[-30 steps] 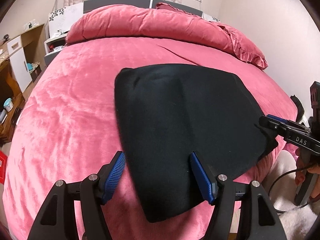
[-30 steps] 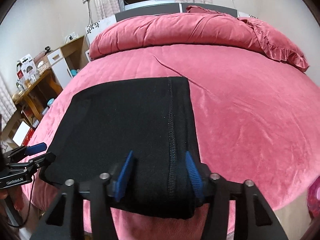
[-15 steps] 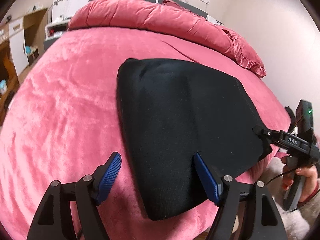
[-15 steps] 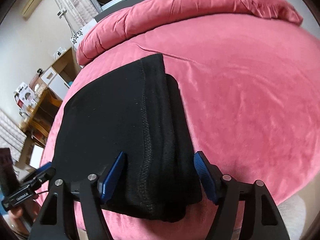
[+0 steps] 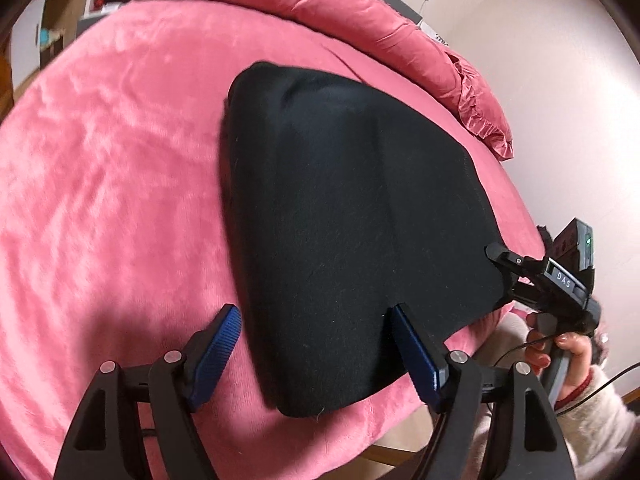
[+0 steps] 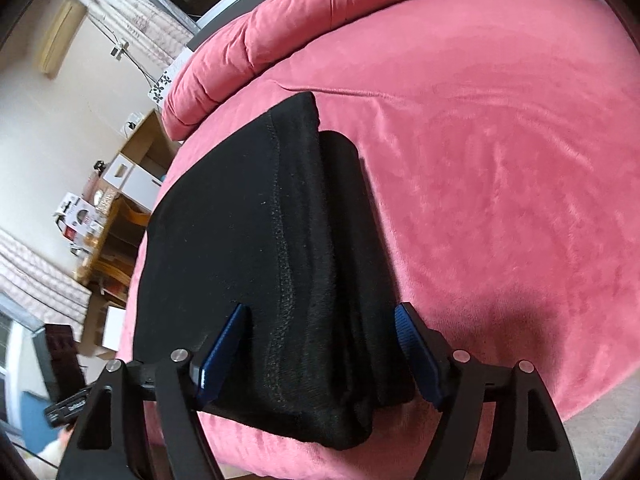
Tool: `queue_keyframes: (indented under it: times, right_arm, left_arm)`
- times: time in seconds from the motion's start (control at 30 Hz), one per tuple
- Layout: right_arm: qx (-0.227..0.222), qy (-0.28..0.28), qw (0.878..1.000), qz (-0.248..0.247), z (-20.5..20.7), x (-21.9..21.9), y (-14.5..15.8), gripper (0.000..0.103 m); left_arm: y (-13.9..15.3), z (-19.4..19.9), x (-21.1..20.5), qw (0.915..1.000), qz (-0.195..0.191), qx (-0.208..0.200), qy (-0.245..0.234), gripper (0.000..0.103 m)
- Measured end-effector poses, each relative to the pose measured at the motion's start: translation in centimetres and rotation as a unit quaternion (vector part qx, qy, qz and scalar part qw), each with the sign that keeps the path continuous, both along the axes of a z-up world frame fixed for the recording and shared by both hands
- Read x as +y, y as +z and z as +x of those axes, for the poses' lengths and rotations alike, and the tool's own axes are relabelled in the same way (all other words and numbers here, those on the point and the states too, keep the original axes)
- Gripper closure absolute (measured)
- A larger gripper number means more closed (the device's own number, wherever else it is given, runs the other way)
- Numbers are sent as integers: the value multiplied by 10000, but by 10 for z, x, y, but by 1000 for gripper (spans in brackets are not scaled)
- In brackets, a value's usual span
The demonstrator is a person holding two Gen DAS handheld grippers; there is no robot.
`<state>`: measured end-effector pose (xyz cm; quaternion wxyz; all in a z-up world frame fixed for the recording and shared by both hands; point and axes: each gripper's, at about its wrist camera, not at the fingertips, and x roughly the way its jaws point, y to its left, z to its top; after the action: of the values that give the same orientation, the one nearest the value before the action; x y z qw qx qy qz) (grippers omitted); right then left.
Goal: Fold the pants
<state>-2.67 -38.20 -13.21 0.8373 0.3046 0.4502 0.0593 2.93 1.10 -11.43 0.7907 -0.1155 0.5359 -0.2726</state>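
Observation:
The black pants [image 5: 352,216] lie folded into a thick stack near the front edge of the pink bed [image 5: 112,184]. My left gripper [image 5: 316,340] is open, its blue pads either side of the stack's near left corner, holding nothing. My right gripper [image 6: 324,344] is open over the stack's right end [image 6: 312,264], where a stitched seam and layered edges show. The right gripper also shows in the left wrist view [image 5: 520,268] at the stack's right corner, held by a hand.
A rolled pink duvet [image 5: 328,12] lies along the far side of the bed. A wooden desk with boxes [image 6: 100,220] stands left of the bed. The bed's front edge [image 6: 400,460] drops off just beneath both grippers.
Both grippers have tilted and pulled back slightly from the stack. The right gripper's jaws have opened wider. The pants lie where they were.

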Motion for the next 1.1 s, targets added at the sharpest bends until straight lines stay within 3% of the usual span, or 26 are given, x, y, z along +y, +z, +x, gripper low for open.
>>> queue_keyframes:
  times: [0.13,0.5,0.87,1.1]
  right_arm:
    - [-34,80,9997,245,-2,-4,-2,25]
    - [17,31,9942,1073,7,-14,-26,25]
    - [-66,220,9916,1276,11,-13,-29,25]
    - [-58,233,9924,1208,13,-9,-27,25]
  left_arm:
    - [-7,0,-1,9996,-114,229,-119,23]
    - [-8,10,-17,9981,-28,228,-567,20]
    - [-6,26,-31,9947,65,382,-952,19]
    - [-11,26,-55,9929,339,248,-1112,8]
